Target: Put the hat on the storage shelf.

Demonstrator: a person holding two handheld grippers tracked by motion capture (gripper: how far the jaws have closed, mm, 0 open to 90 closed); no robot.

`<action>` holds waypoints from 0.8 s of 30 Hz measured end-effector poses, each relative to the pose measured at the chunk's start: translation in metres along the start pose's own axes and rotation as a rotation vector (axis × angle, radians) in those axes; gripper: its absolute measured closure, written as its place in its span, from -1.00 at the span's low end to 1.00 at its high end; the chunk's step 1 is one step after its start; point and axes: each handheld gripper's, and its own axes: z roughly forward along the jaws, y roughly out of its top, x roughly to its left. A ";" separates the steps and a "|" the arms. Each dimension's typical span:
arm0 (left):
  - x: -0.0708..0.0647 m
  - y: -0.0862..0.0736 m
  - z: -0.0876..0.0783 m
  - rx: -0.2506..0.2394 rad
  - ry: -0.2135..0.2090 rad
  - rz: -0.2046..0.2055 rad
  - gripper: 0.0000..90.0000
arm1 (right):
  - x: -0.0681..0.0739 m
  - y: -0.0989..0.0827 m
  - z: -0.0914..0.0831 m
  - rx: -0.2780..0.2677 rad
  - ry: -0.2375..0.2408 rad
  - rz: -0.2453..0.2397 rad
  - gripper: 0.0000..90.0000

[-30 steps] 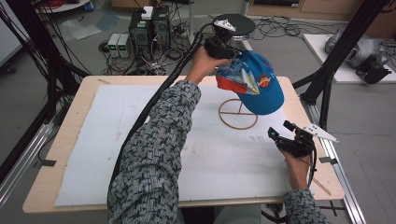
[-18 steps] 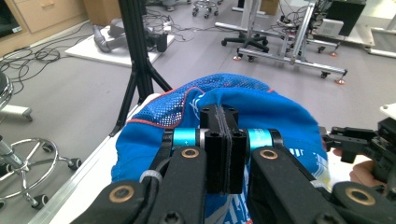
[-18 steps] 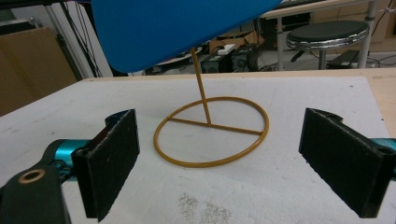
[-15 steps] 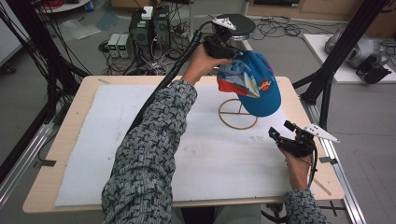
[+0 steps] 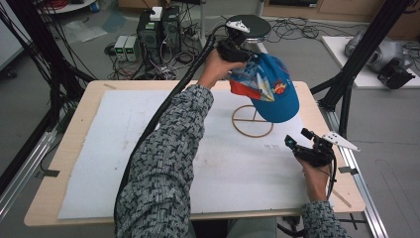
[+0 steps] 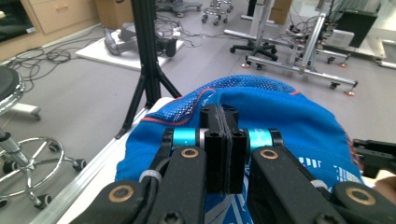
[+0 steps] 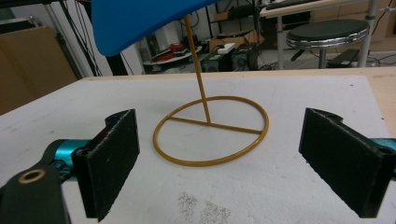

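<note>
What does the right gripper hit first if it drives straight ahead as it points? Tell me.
Most likely the yellow wire stand: its ring base lies dead ahead between the open right gripper jaws, on the white mat. The blue cap hangs above that line. Depth is a guess.

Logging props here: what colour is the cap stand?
Mustard-yellow wire stand, clearest in the right gripper view.

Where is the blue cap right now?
In the high view the blue cap is at the far right of the table, over the yellow wire stand. The left gripper pinches its edge.
</note>
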 end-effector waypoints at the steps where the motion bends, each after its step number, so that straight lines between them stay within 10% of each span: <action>1: 0.001 0.000 0.000 0.003 0.007 0.004 0.98 | 0.000 0.000 0.000 -0.002 0.000 -0.003 -0.75; 24: 0.009 -0.006 0.003 0.000 0.000 -0.054 0.71 | -0.001 0.000 -0.001 -0.003 -0.006 0.003 -0.75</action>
